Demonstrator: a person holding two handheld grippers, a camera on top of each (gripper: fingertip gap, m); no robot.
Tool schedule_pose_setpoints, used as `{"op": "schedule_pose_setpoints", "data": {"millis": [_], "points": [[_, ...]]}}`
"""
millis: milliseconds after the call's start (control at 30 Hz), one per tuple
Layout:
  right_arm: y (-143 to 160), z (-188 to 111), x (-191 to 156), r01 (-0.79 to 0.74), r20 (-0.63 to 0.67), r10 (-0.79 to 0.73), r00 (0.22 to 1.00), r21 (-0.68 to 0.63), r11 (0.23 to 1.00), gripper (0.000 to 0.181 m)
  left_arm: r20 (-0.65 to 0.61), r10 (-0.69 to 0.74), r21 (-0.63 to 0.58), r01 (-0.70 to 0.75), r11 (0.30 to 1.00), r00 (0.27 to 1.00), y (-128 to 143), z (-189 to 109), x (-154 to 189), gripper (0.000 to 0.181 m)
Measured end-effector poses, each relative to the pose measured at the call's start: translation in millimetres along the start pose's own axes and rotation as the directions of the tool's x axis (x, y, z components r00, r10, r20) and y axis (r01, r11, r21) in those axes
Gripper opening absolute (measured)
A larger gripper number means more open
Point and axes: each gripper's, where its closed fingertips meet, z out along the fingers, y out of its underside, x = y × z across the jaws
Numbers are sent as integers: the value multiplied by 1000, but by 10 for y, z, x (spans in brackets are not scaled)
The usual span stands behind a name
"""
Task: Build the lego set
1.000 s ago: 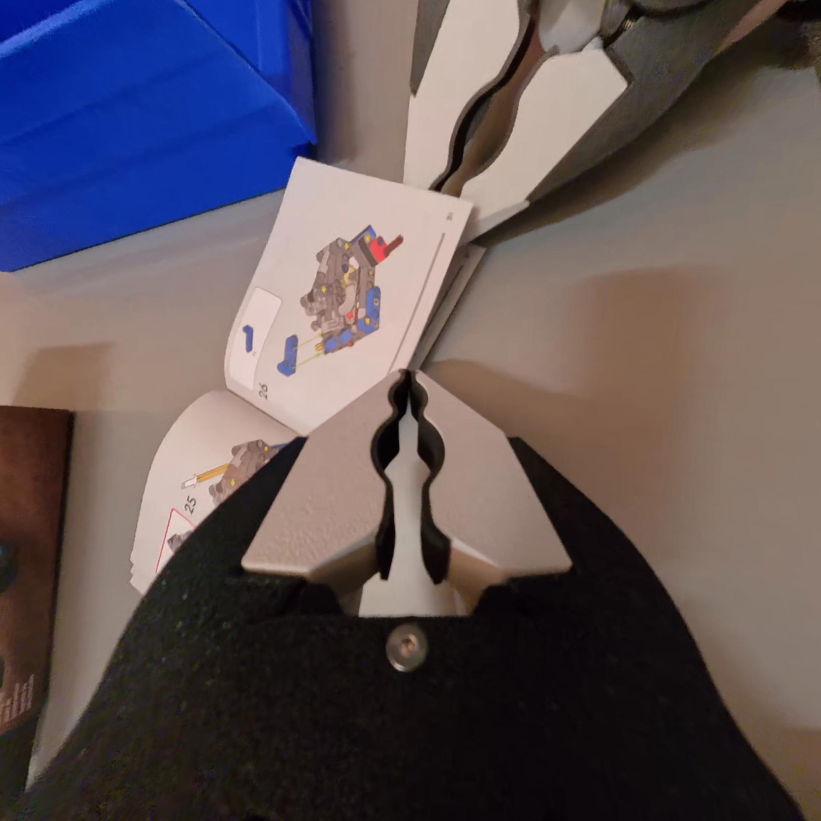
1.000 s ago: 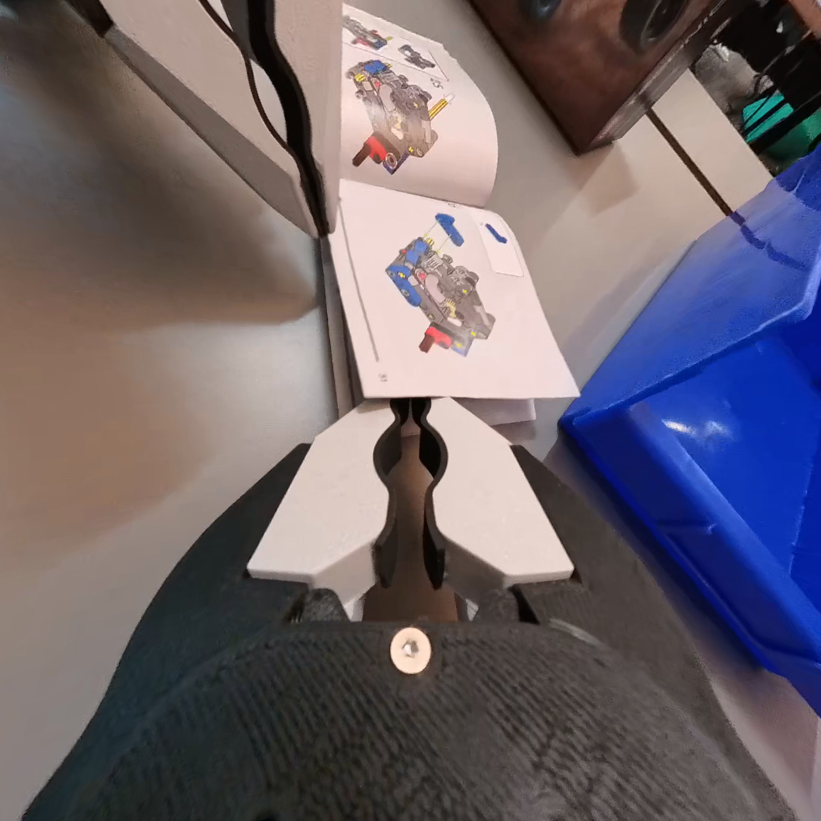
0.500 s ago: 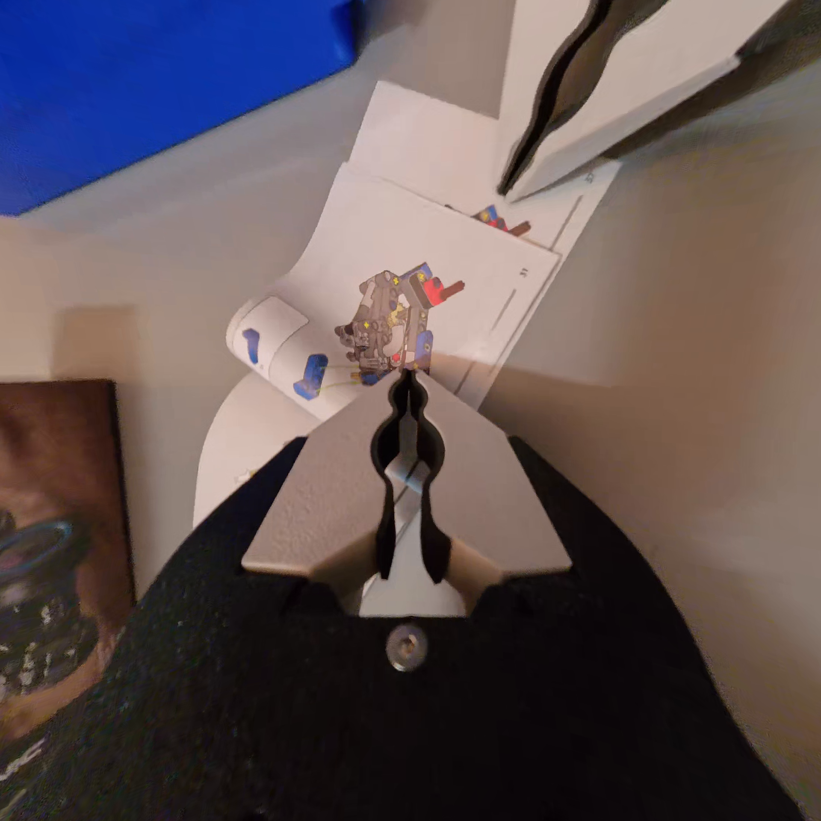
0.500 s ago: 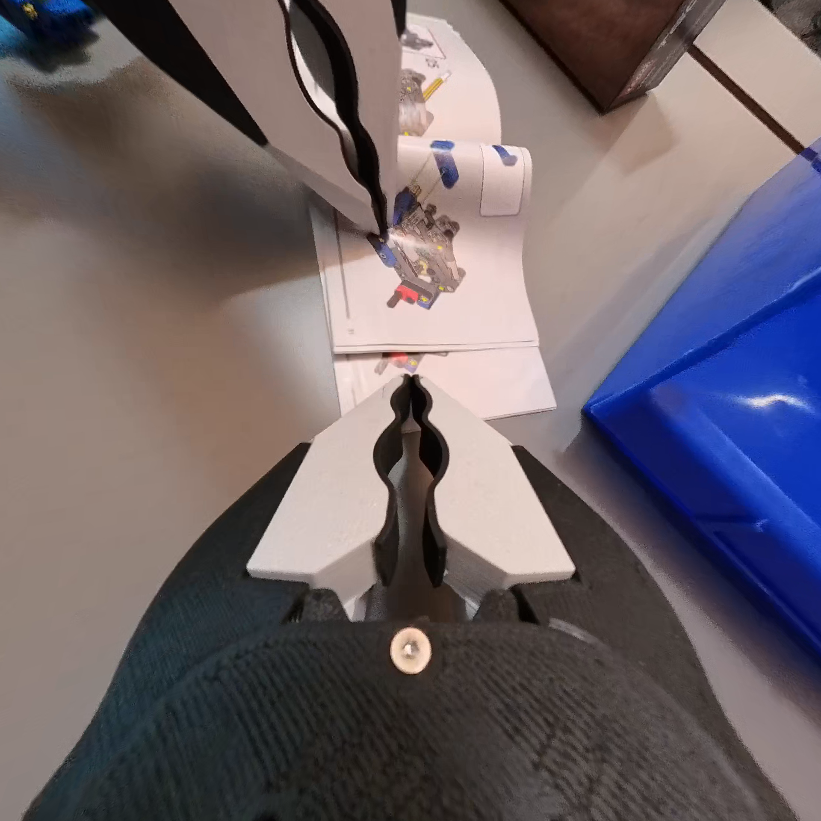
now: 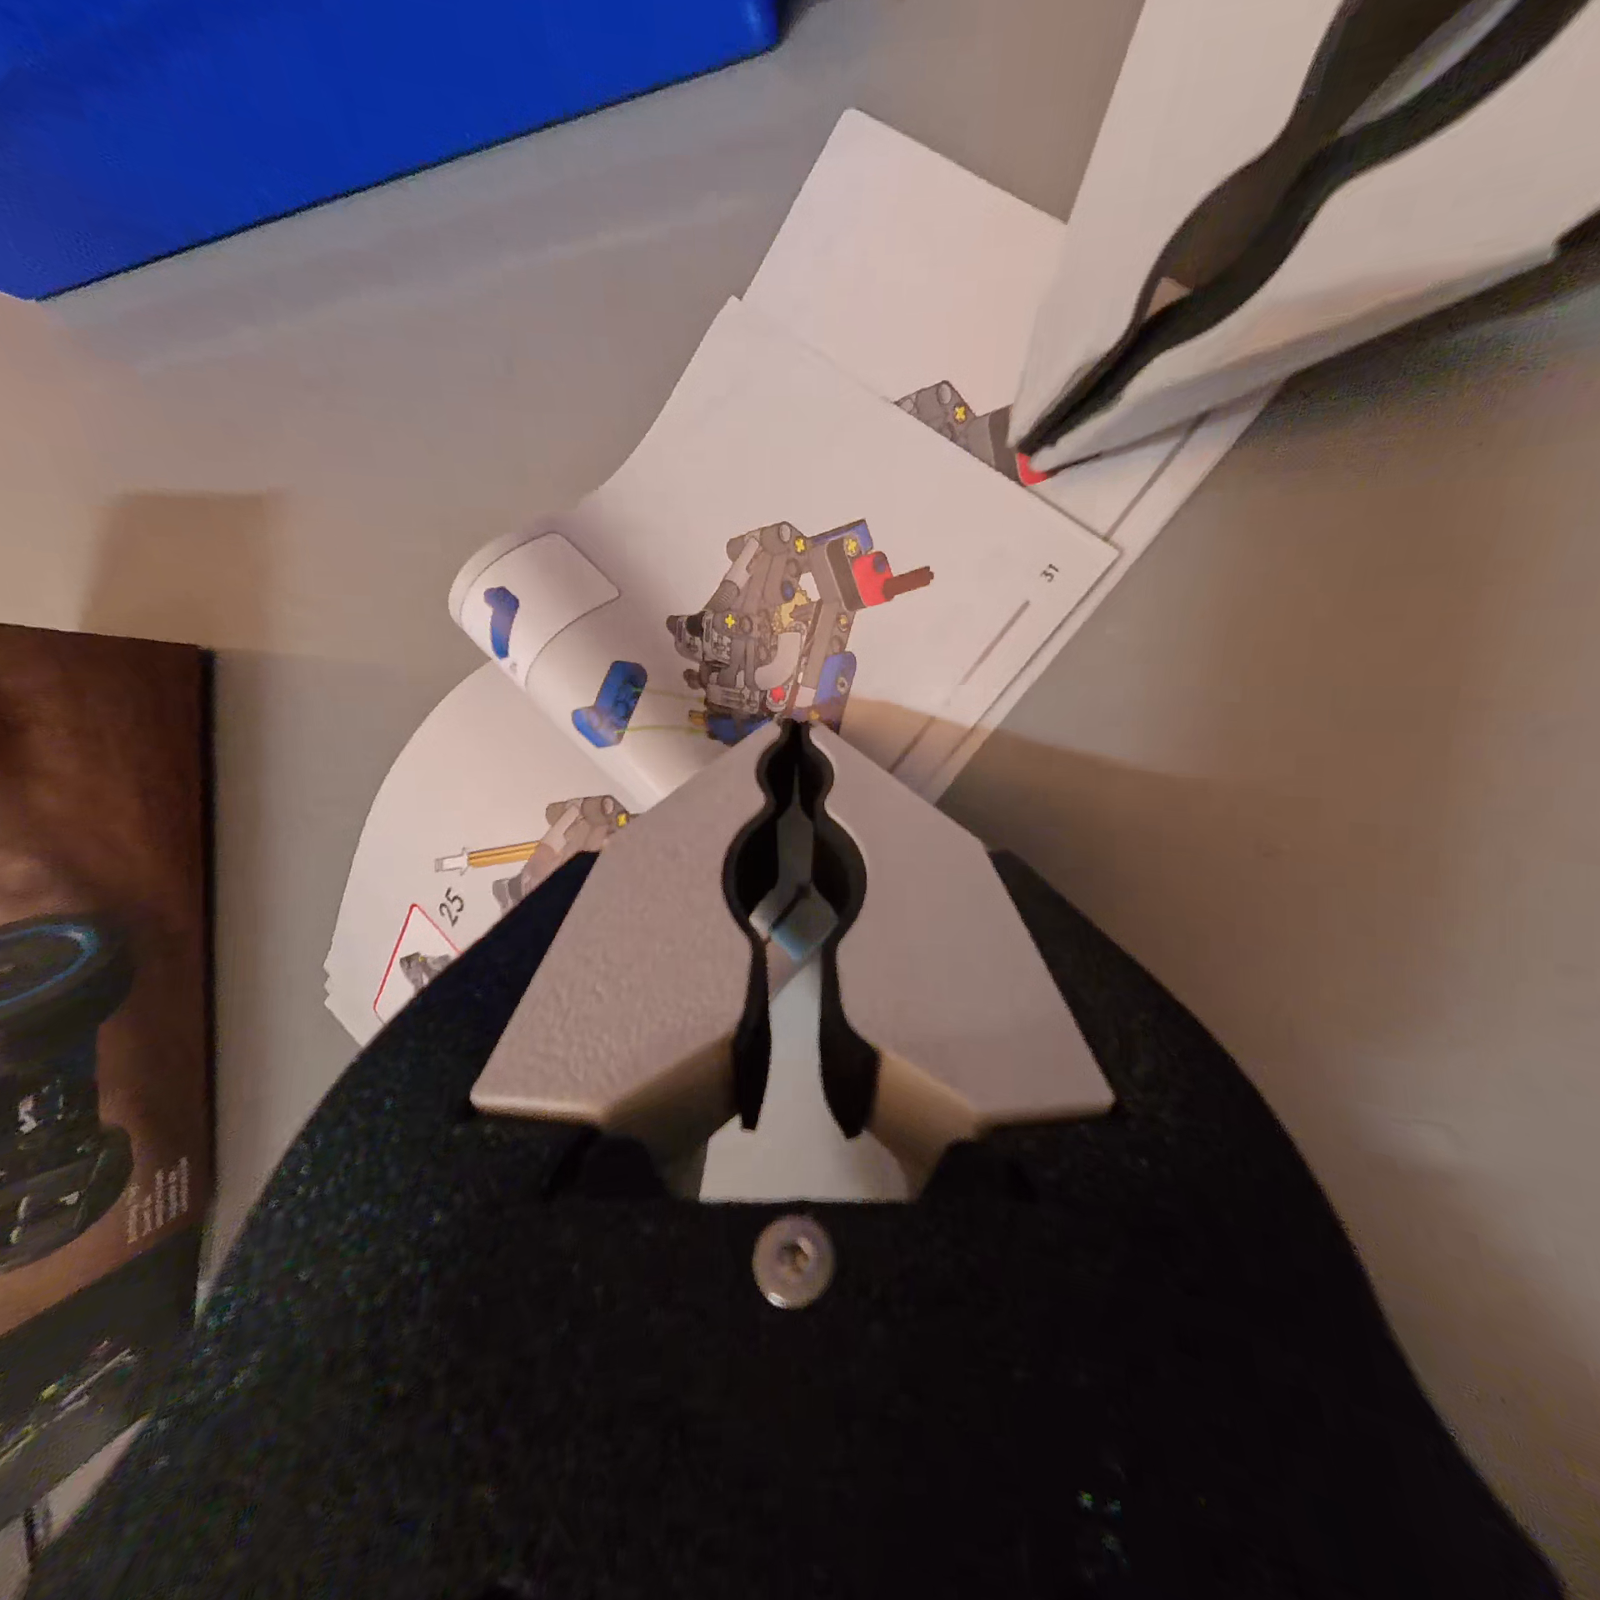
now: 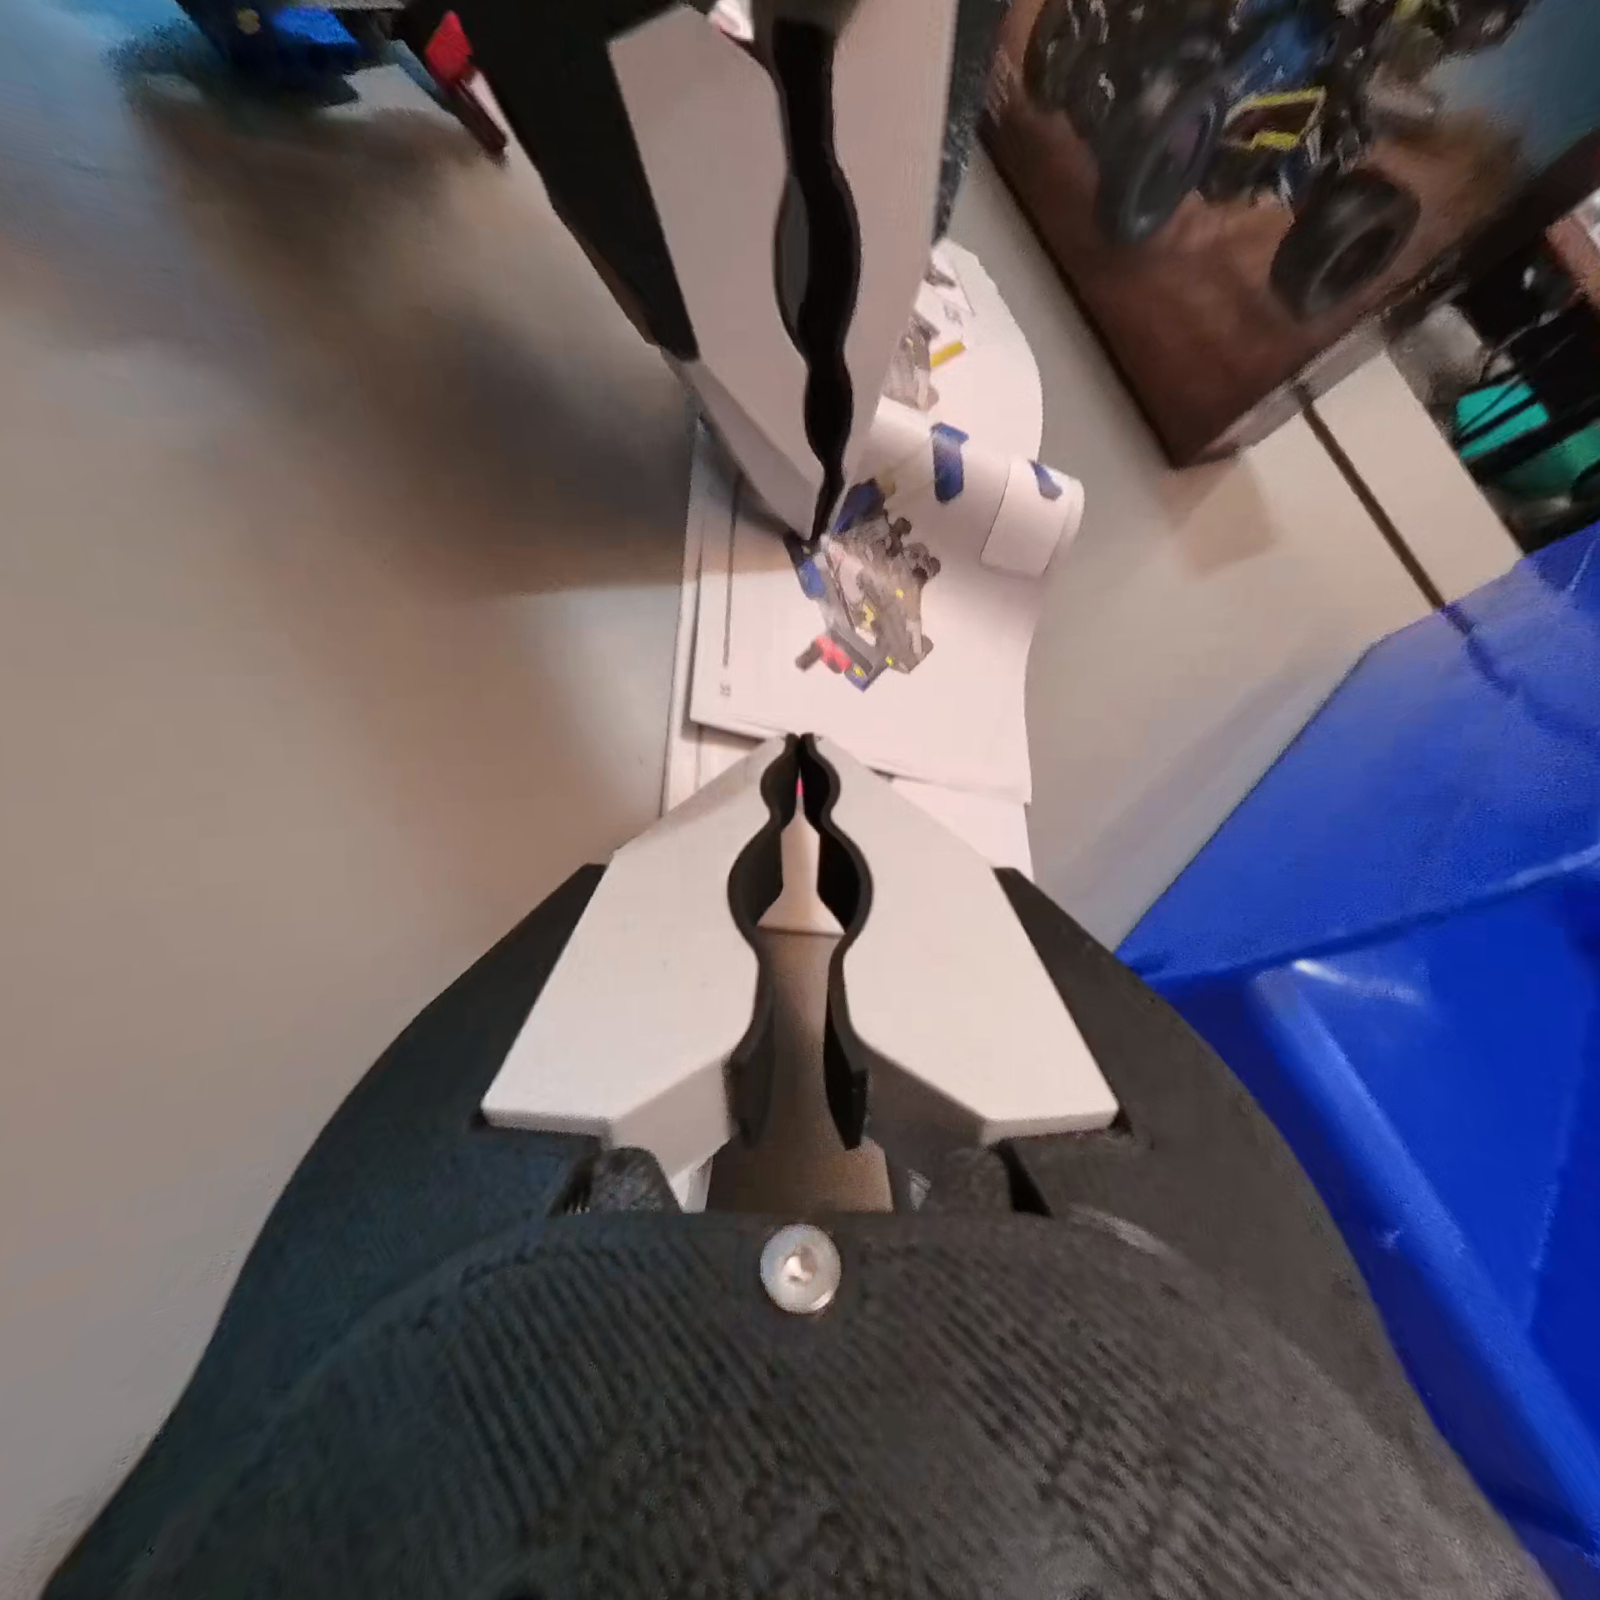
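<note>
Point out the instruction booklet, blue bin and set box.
instruction booklet (image 5: pixel 866 450), left wrist view, upper open page.
blue bin (image 6: pixel 1385 996), right wrist view, near wall.
set box (image 5: pixel 95 866), left wrist view, brown front face.

My left gripper (image 5: pixel 795 736) covers the lower part of the instruction booklet (image 5: pixel 831 485). The blue bin (image 6: pixel 1420 866) runs off frame. Blurred coloured bricks (image 6: pixel 286 43) sit top-left, shape unclear.

Warm dim light, soft broad shadows, blurred edges, wide-angle bending, sharp centre
</note>
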Motion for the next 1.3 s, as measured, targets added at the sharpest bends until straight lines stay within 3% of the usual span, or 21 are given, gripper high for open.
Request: {"op": "schedule_pose_setpoints", "data": {"millis": [167, 533, 600, 667, 767, 833, 900, 967, 1000, 1067, 1100, 1167, 1267, 1300], "points": [[9, 83, -79, 80, 44, -78, 996, -44, 996, 0, -13, -12, -5, 12, 1000, 1000, 1, -1, 1, 0], [20, 81, -87, 18, 81, -15, 997, -40, 999, 0, 73, -128, -53, 132, 990, 989, 143, -73, -217, 0], [20, 82, -87, 11, 86, -8, 996, -39, 999, 0, 162, -181, -85, 196, 977, 970, 272, -151, -389, 0], [20, 78, -92, 14, 84, -11, 996, -39, 999, 0, 327, -244, -133, 300, 945, 913, 531, -328, -682, 0], [18, 73, -96, -4, 94, 7, 996, -34, 999, 0, 417, -397, -44, 455, 890, 818, 718, -590, -915, 0], [17, 74, -97, -3, 96, 6, 995, -34, 999, 0, 366, -477, 49, 496, 867, 799, 625, -713, -899, 2], [16, 73, -98, -4, 96, 8, 995, -35, 999, 0, 239, -471, 138, 451, 882, 849, 329, -758, -695, 7], [16, 74, -98, -13, 95, 16, 995, -36, 999, 0, 109, -386, 179, 364, 914, 916, 37, -721, -349, 27], [16, 74, -98, -16, 95, 19, 995, -36, 999, 0, 107, -335, 177, 313, 933, 936, -40, -676, -238, 41], [16, 73, -100, -21, 101, 25, 995, -35, 999, 0, 242, -266, 130, 240, 962, 933, -37, -579, -251, 82], [16, 71, -103, -29, 105, 33, 994, -36, 999, 0, 346, -248, 92, 230, 969, 905, 29, -559, -359, 93], [12, 58, -129, -41, 123, 45, 991, -31, 999, 0, 481, -259, 87, 248, 965, 838, 131, -562, -595, 90], [18, 33, -149, -45, 128, 49, 991, -31, 998, 0, 589, -339, 96, 353, 931, 734, 471, -660, -928, 57], [26, 19, -156, -46, 127, 50, 991, -33, 998, 0, 621, -356, 76, 398, 914, 699, 629, -731, -1002, 54]]}}
